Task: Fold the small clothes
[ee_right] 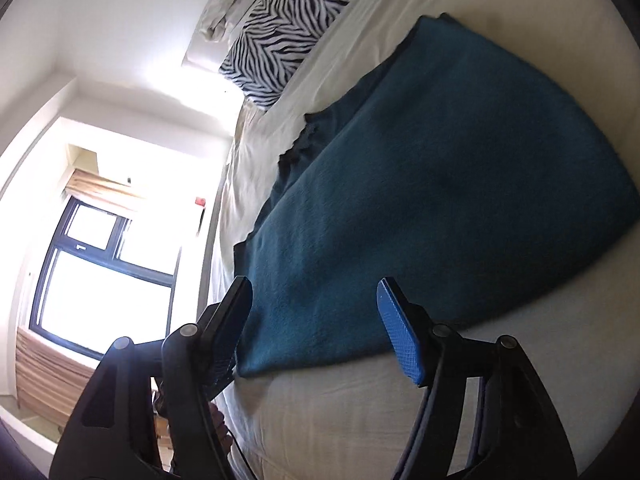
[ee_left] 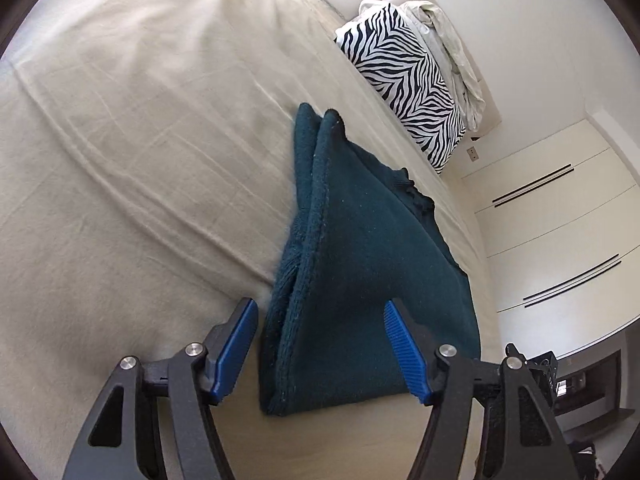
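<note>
A dark teal fleece garment [ee_left: 352,264] lies folded in layers on the beige bed sheet [ee_left: 140,140]. My left gripper [ee_left: 320,316] is open, its blue pads on either side of the garment's near folded end, just above it. In the right wrist view the same garment [ee_right: 420,184] lies flat on the sheet [ee_right: 360,412]. My right gripper [ee_right: 314,300] is open, its jaws wide apart over the garment's near corner. Neither gripper holds anything.
A zebra-striped pillow [ee_left: 404,80] with a pale crumpled cloth [ee_left: 452,52] on it lies at the head of the bed; it also shows in the right wrist view [ee_right: 288,20]. White wardrobe doors [ee_left: 560,232] stand beside the bed. A bright window [ee_right: 108,264] is beyond the bed's edge.
</note>
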`<state>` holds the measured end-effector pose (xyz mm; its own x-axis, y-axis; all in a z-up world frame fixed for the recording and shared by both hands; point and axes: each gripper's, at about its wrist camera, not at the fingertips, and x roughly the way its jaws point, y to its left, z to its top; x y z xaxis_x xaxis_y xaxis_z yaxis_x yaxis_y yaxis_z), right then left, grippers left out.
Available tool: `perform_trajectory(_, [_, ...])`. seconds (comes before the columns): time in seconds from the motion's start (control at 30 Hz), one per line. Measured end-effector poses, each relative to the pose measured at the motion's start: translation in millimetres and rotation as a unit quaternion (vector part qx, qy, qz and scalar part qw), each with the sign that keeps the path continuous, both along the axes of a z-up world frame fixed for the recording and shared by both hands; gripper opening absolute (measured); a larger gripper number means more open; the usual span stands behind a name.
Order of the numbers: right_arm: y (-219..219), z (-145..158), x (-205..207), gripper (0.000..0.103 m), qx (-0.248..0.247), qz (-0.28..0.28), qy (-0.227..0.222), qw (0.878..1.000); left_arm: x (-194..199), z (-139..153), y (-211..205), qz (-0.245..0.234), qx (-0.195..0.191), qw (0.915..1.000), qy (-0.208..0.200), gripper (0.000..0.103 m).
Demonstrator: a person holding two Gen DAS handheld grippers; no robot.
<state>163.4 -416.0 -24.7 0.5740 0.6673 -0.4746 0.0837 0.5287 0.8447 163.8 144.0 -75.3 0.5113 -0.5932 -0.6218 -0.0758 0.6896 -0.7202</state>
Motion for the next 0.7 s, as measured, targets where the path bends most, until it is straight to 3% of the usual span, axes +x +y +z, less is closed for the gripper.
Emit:
perform_trajectory(0.2, [63,2,25,0.065,0.032,0.067,0.003,0.997,20,-11,2,-0.02,-0.061,0.9973,0.034,0.065])
perform_trajectory(0.37, [105,-3,48,0.065,0.044,0.11,0.021,0.993,28,-21,-4,-0.03,-0.104,0.9926,0.054,0.043])
perform_trajectory(0.53, [146,-18,90,0.065,0.048,0.142,0.043,0.988,28,-33,4,-0.017,-0.135,0.9884,0.068,0.013])
perform_trajectory(0.7, [175,-33,113,0.065,0.026,0.154,0.06,0.986,28,-34,10,-0.009,-0.151,0.9864,0.063,0.011])
